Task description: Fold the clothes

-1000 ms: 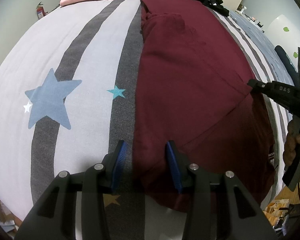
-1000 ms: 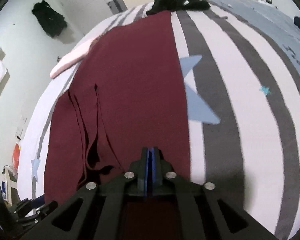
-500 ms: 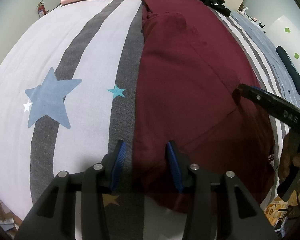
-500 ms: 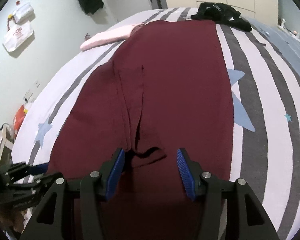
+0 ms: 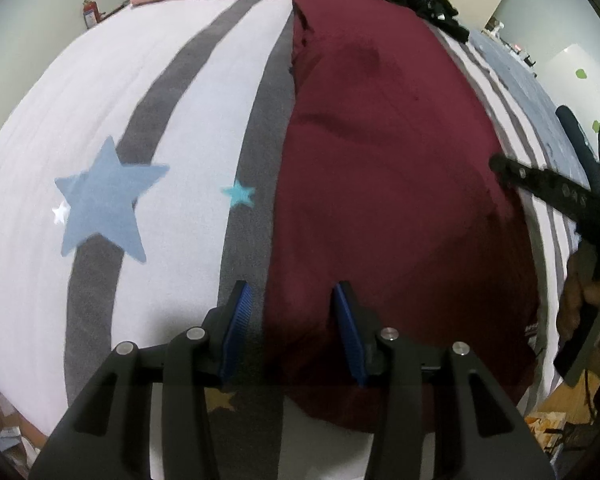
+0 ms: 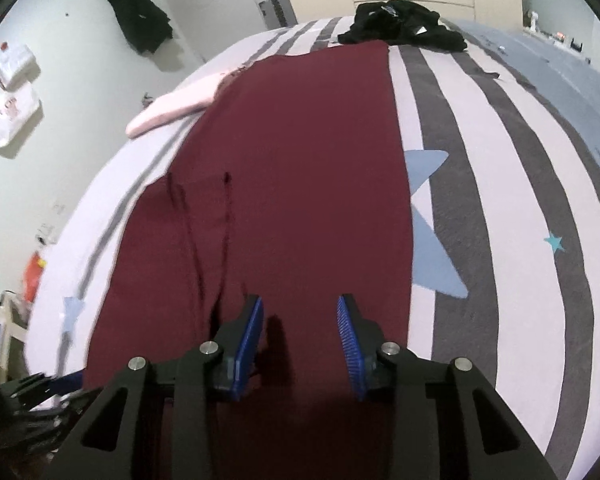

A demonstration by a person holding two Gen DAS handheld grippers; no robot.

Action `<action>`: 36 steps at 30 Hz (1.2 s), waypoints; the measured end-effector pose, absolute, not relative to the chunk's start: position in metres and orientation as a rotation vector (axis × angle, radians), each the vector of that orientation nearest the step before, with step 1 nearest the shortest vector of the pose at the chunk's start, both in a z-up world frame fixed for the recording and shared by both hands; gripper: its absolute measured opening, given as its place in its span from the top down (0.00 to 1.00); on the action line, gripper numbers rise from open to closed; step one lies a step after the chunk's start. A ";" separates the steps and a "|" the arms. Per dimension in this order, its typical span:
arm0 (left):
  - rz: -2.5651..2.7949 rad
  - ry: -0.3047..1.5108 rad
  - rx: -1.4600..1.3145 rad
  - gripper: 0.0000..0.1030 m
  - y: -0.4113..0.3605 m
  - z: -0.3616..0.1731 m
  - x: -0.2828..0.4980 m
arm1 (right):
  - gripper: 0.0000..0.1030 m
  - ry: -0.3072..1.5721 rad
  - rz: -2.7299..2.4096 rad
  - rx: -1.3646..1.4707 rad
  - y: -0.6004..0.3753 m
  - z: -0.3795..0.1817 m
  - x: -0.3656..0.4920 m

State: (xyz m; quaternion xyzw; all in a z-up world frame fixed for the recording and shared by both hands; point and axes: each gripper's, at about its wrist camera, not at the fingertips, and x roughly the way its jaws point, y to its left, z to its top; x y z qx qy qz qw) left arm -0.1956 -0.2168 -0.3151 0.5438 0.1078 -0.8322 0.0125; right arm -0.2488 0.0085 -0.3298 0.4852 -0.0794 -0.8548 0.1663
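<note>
Both grippers' parted fingers (image 6: pixel 256 332) hover over the maroon garment (image 6: pixel 308 184).

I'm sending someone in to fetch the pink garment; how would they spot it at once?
Start from the bed with the grey-and-white striped, star-printed cover. A long dark red garment lies spread along it. At its far end, near the wall-side edge, lies the folded pale pink garment, the only light-coloured clothing, unlike the crumpled black clothes nearby.
</note>
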 end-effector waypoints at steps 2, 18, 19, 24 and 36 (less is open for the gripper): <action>-2.642 0.312 1.635 0.61 -0.211 -0.304 -0.203 | 0.67 -0.270 -2.402 1.377 0.007 -0.325 -0.243; -2.774 0.058 1.591 0.82 -0.221 -0.330 -0.353 | 0.67 -0.284 -2.244 1.366 -0.059 -0.340 -0.251; -2.777 0.035 1.599 0.82 -0.221 -0.332 -0.363 | 0.67 -0.283 -2.251 1.375 -0.058 -0.343 -0.252; -2.789 0.284 1.587 0.82 -0.237 -0.332 -0.371 | 0.75 -0.293 -2.264 1.383 -0.053 -0.348 -0.251; -2.813 0.281 1.409 0.80 -0.251 -0.296 -0.339 | 0.75 -0.314 -2.310 1.371 -0.039 -0.333 -0.261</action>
